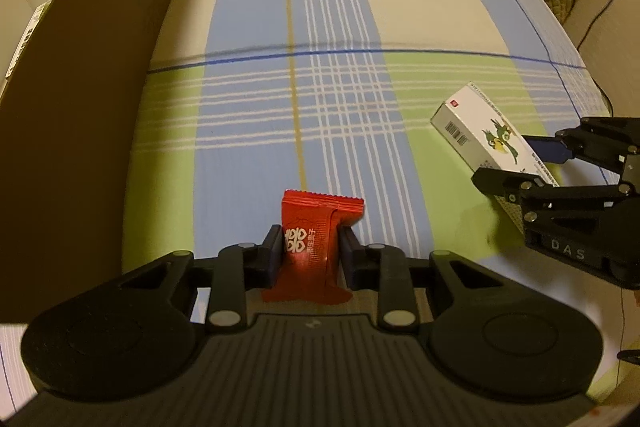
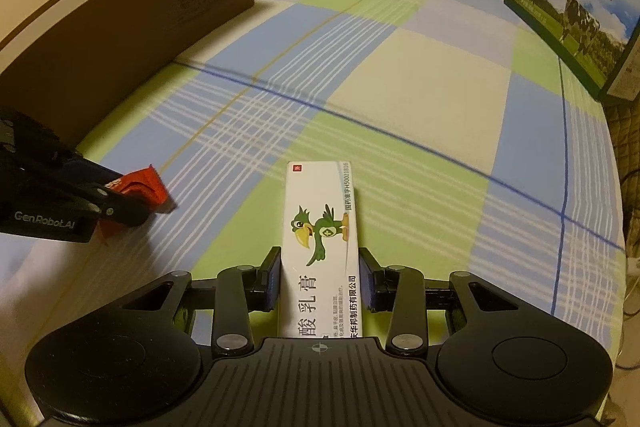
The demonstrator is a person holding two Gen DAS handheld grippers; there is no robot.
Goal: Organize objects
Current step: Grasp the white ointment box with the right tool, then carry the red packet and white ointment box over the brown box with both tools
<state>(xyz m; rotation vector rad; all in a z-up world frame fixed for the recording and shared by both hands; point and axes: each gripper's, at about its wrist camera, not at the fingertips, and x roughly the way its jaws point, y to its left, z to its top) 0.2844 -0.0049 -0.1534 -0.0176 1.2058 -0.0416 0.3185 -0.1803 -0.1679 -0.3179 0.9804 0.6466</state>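
Gripping red packet (image 1: pixel 314 247), white box (image 2: pixel 320 251).

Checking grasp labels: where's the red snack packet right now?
The red snack packet sits clamped between the left gripper jaws, above the plaid cloth. In the right wrist view it shows at far left, near the brown cardboard box.

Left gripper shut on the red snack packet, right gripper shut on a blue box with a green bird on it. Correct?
Not quite: the box is white, not blue. The right wrist view shows the right gripper with its jaws closed on a white ointment box printed with a green bird. The rest stands: the left gripper is shut on the red snack packet, seen in the left wrist view.
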